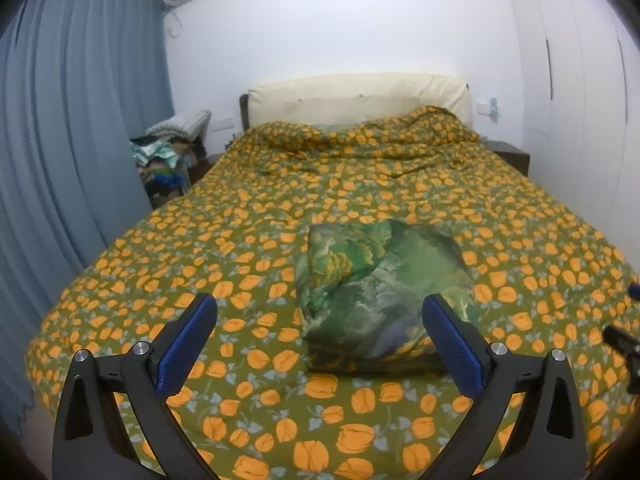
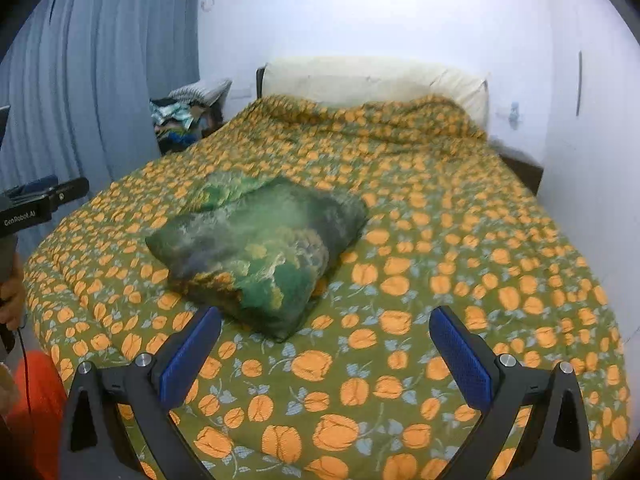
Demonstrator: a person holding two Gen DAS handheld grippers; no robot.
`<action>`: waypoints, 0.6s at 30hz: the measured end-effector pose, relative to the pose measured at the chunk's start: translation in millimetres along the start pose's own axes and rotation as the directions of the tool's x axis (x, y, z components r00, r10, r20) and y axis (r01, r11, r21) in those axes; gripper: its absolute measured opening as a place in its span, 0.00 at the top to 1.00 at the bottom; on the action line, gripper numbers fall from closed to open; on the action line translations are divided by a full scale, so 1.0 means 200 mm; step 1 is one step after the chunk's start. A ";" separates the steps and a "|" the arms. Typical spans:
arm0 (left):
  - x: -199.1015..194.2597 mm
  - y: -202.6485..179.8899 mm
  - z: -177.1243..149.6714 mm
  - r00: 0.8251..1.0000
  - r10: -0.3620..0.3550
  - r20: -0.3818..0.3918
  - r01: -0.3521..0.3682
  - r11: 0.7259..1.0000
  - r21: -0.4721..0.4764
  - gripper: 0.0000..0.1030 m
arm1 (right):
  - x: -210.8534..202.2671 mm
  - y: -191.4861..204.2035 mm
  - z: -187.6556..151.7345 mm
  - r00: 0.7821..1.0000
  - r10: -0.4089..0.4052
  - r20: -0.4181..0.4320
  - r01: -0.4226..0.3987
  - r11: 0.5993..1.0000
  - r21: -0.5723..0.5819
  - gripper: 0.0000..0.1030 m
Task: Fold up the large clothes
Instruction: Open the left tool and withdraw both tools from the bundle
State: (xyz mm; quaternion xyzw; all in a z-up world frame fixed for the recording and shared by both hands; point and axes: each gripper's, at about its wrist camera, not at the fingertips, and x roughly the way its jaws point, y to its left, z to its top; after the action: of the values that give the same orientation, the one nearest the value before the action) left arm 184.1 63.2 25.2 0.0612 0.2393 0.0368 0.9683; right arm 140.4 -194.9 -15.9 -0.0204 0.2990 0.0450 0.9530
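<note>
Bed (image 1: 248,216) with orange-flower quilt; folded green garment (image 1: 380,296) sits mid-bed near foot. Left gripper (image 1: 320,340) and right gripper (image 2: 324,344): jaws fully wide, both empty, above quilt. Risk: loose bundle may spring open if nudged.

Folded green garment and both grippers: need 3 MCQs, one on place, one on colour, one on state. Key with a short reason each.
1. Where does the folded green garment lie?
A. on the flowered bedspread
B. on the floor
C. on the cream headboard

2. What colour are the gripper pads?
A. red
B. blue
C. white

3. How do the left gripper and right gripper stand?
A. both shut on the garment
B. one open, one shut
C. both open, holding nothing

Key: 1 A, it rests on the orange-flowered cover. 2 B, blue pads show in both wrist views. 3 C, wide gaps with only bedding behind.
</note>
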 end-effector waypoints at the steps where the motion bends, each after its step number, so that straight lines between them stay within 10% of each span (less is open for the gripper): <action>1: -0.03 -0.01 0.01 1.000 0.015 0.012 -0.015 1.000 0.002 0.00 | -0.03 0.00 0.00 1.000 -0.009 0.024 0.009 1.000 0.004 0.00; 9: -0.28 -0.10 0.02 0.968 0.172 0.183 -0.186 0.980 0.065 0.00 | -0.31 -0.06 0.05 0.953 -0.138 0.270 0.111 0.988 0.112 0.00; 18: -0.22 -0.17 -0.10 0.998 0.038 -0.058 -0.035 0.998 0.056 0.00 | -0.18 0.06 0.07 0.991 -0.123 -0.053 0.127 0.990 0.067 0.00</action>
State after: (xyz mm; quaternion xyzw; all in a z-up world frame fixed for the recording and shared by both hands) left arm 137.0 26.5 24.2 0.0907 0.2676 0.0496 0.9580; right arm 118.7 -184.8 16.3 -0.0066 0.3218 -0.0259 0.9464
